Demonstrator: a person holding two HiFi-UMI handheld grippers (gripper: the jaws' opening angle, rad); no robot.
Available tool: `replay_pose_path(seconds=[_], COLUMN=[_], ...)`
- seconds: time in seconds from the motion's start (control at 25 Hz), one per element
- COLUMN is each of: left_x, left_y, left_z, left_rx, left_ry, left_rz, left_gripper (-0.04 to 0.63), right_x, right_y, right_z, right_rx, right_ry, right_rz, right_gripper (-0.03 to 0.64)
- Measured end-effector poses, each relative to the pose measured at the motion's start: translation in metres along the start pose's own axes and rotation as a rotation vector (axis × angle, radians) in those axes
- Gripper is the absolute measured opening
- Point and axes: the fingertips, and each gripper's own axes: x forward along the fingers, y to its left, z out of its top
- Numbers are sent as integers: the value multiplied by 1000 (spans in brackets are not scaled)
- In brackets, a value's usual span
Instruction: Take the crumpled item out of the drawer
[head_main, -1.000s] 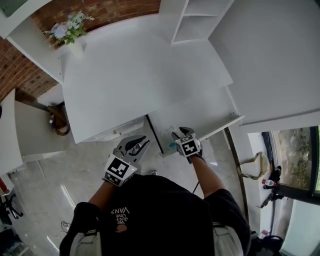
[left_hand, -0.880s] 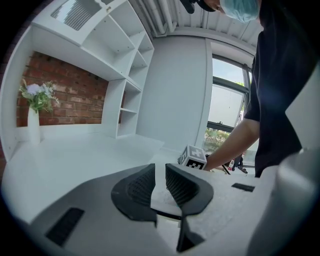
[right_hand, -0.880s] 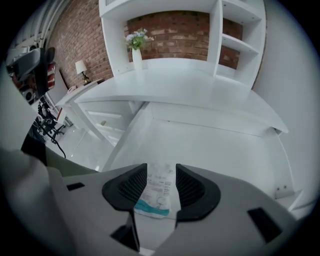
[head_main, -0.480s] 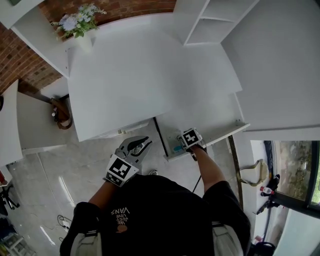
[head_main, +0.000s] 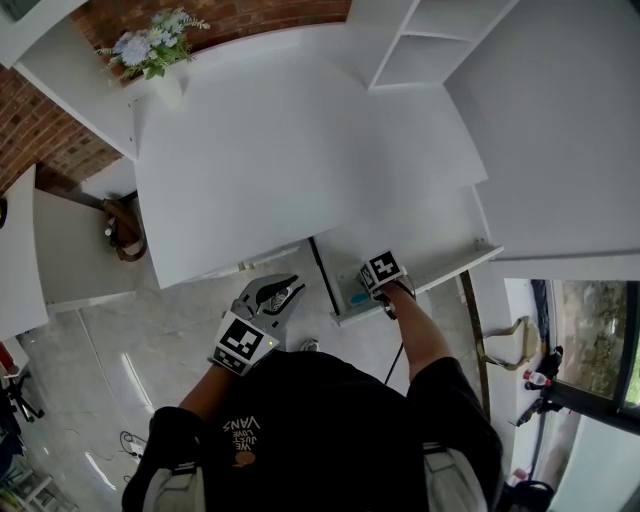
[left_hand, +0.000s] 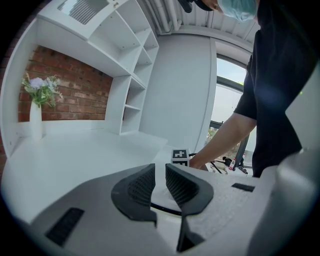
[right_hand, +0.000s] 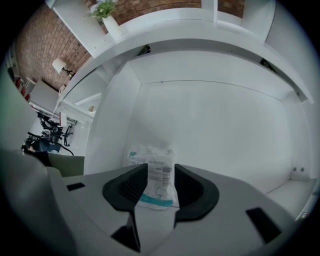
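Note:
The crumpled item is a white plastic packet with teal print. It stands on the floor of the open white drawer, between the pads of my right gripper, which is shut on it. In the head view the right gripper reaches down into the front left corner of the drawer, and a bit of the packet shows beside it. My left gripper hangs outside the drawer to its left, over the floor. Its jaws are shut, with nothing between them.
The white desk top lies above the drawer. A vase of flowers stands at its far left corner, in front of a brick wall. White shelves rise at the back right. The pale tiled floor is below on the left.
My right gripper has moved forward and down into the drawer, and the packet is now between its jaws. The left gripper has hardly moved.

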Motion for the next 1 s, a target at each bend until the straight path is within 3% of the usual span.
replay_pose_path(seconds=[0.28,1.0], left_x=[2,-7], left_y=[2,13], left_z=[-1,-9], left_rx=[-5,-21], left_ry=[4,27], left_rz=[-1,23], left_gripper=[46,46], right_x=[1,12], right_y=[-3,-4], right_z=[0,12], right_rx=[139,148], right_ry=[25,45], right_rz=[63,58], right_gripper=[164,158])
